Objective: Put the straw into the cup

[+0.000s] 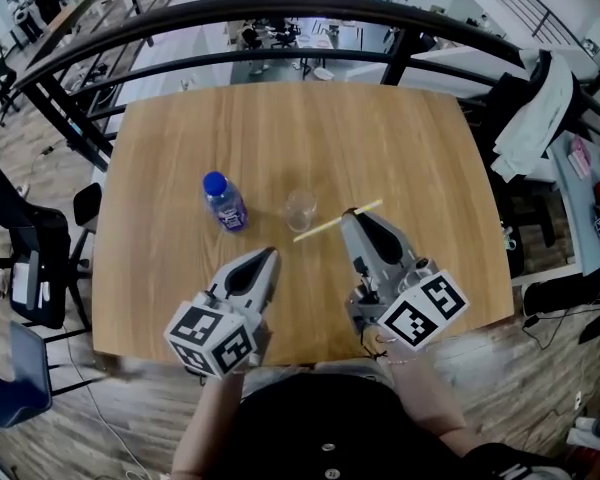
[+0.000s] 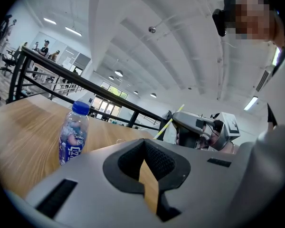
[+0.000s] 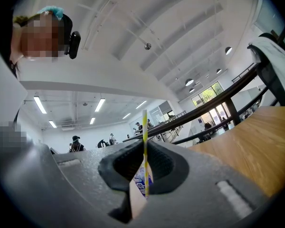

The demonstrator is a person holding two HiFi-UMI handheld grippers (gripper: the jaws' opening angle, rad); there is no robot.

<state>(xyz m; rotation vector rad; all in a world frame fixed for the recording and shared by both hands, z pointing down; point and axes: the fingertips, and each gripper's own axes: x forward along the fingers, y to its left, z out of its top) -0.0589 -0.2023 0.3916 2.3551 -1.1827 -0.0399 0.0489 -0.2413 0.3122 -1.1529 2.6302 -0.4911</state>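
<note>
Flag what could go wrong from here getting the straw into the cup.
1. The right tongs pinch the straw at a slant, not upright; its end may miss the small cup or knock it over.
2. The left tongs are off the cup, so nothing steadies it.
3. The bottle stands close by and could get bumped.

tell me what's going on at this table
A person holds a two-jaw tool in each hand over a light wooden table. The right tool is shut on a thin yellow-and-white straw, held just right of the small clear cup; the straw is not in the cup yet. The left tool is shut and empty. A clear blue-capped bottle stands left of the cup.
</note>
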